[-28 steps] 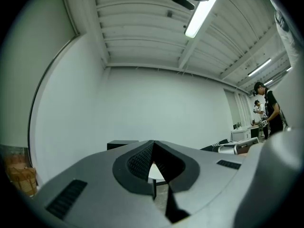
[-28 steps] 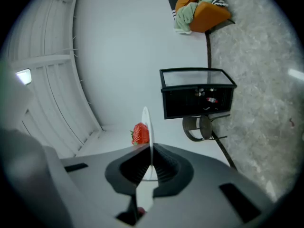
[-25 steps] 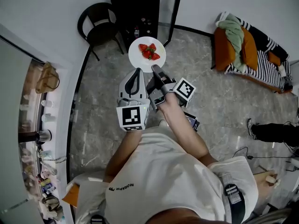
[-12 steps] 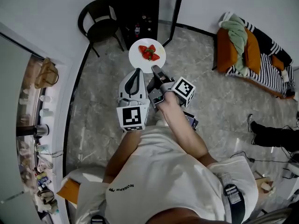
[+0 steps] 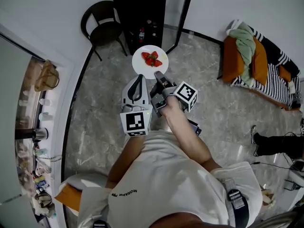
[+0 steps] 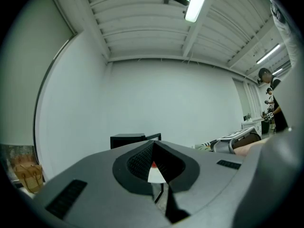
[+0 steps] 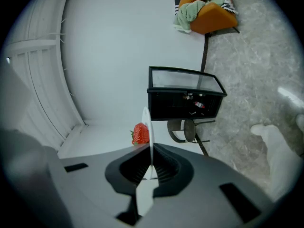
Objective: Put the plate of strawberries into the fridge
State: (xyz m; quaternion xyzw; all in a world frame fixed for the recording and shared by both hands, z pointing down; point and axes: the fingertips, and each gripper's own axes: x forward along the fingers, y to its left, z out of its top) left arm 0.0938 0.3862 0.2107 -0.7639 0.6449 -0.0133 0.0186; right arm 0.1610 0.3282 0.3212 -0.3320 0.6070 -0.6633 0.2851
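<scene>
That plate (image 5: 141, 68) looks like a stiff, glazed disc, so figure it as light but slippery and breakable. The strawberries (image 5: 151, 59) just sit loose in the middle, soft and ready to roll if it tips. The rim is the only sensible place to hold it, and that's where you've got it. Your right gripper (image 7: 151, 148) is clamped on the near edge, with the plate running edge-on between its jaws and one of the strawberries peeking out beside it. Your left gripper (image 6: 153, 147) has its jaws drawn nearly together too, with a white sliver and a dot of red in the gap. It looks like it's pinching the rim right next to the other one, though that view is too cramped to be sure the pads bite. In the head view the plate hangs out past both gripper tips, up off the floor and roughly level, with the open black fridge (image 5: 137, 6) just beyond it. Two pinches side by side on one edge leave the far side unsupported, so I'd go easy on any tilt.
</scene>
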